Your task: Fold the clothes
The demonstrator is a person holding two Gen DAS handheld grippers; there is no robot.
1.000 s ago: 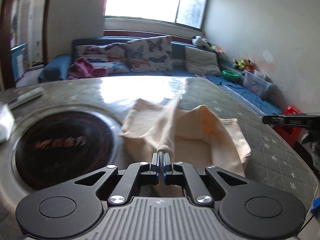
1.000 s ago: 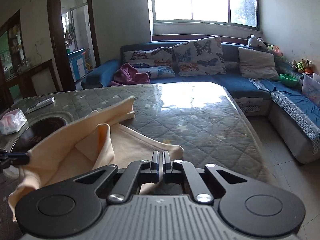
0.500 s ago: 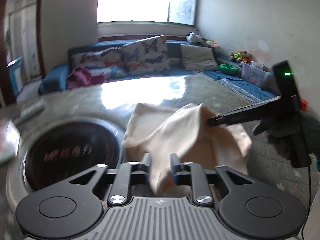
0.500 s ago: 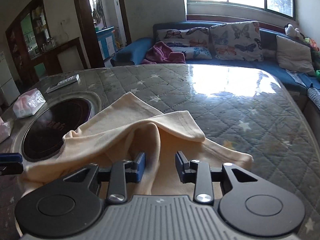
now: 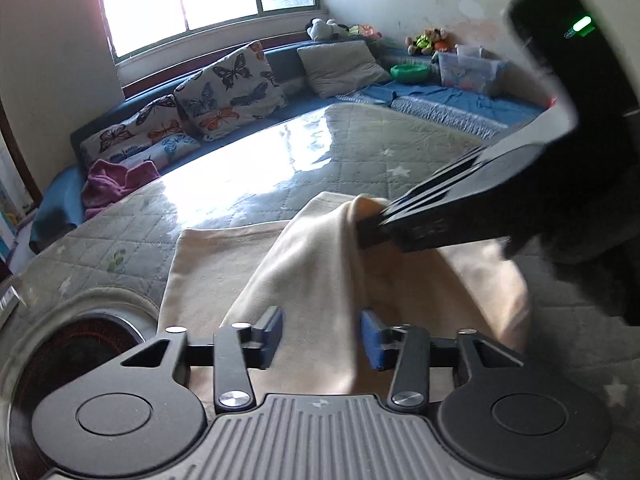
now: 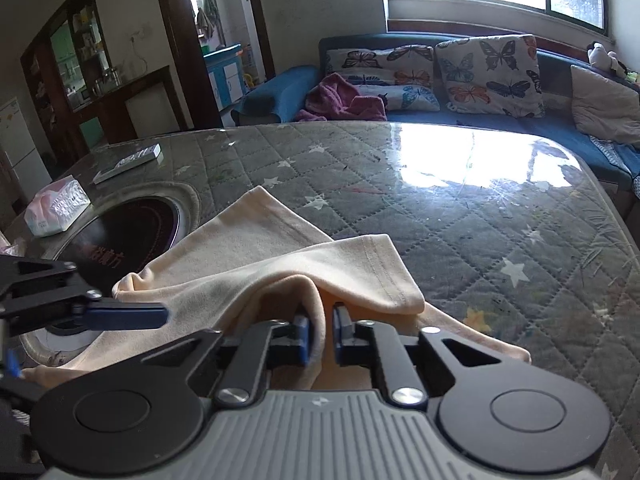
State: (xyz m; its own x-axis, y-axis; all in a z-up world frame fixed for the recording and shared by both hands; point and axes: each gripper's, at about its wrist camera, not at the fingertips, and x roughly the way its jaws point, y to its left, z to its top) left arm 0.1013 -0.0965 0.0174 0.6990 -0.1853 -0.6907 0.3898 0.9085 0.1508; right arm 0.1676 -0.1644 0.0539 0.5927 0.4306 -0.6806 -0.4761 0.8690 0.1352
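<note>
A home living room: blue sofa [image 6: 560, 80] with butterfly cushions [image 6: 488, 76], quilted table [image 6: 480, 220], toys [image 5: 428, 40] by the wall.

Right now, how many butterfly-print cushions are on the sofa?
3. A large upright butterfly cushion leans on the backrest; left of it, a long cushion stands along the backrest with another lying in front, by the purple garment. More may be hidden.

I can't see the cream cloth's [image 6: 280, 272] near part; my right gripper [image 6: 321, 334] hides it. The dark round plate [image 5: 76, 344] is cut off at the edge.
</note>
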